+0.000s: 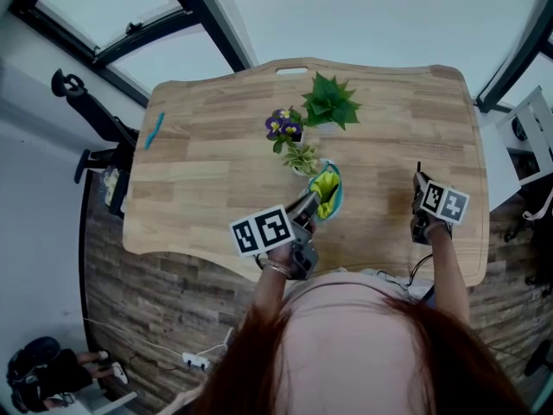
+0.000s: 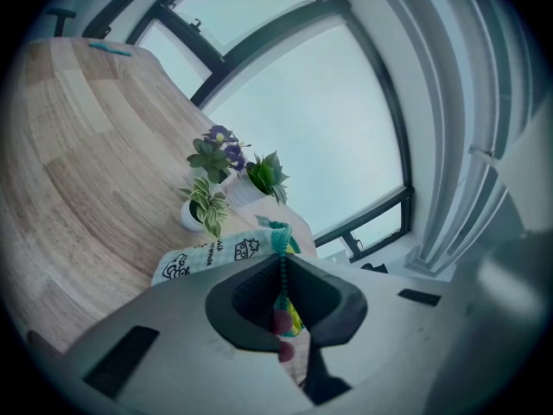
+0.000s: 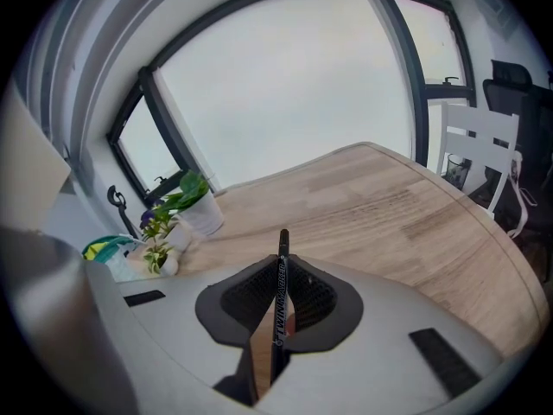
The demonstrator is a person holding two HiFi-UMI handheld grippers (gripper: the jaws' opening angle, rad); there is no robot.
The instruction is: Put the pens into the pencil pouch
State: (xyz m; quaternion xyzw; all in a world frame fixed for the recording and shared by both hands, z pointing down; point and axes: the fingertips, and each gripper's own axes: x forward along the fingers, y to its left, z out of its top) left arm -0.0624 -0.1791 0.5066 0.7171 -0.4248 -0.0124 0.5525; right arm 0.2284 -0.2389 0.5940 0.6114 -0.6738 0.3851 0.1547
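Observation:
The pencil pouch (image 1: pixel 329 192) lies mid-table with its mouth open, yellow inside and teal along the rim. My left gripper (image 1: pixel 314 202) is shut on its teal zipper edge (image 2: pixel 281 258), and the pouch's checked, printed side (image 2: pixel 200 256) shows just beyond the jaws. My right gripper (image 1: pixel 421 188) hovers over the table's right part, shut on a black marker pen (image 3: pixel 280 275) whose tip sticks out past the jaws. A teal pen (image 1: pixel 153 131) rests near the far left edge of the table (image 1: pixel 216 175). From the right gripper view the pouch (image 3: pixel 105 249) sits off to the left.
Three small potted plants stand just behind the pouch: a purple-flowered one (image 1: pixel 282 128), a leafy green one (image 1: pixel 331 102) and a small variegated one (image 1: pixel 302 158). A white chair (image 3: pixel 471 145) stands past the table's right edge. Large windows lie beyond the far side.

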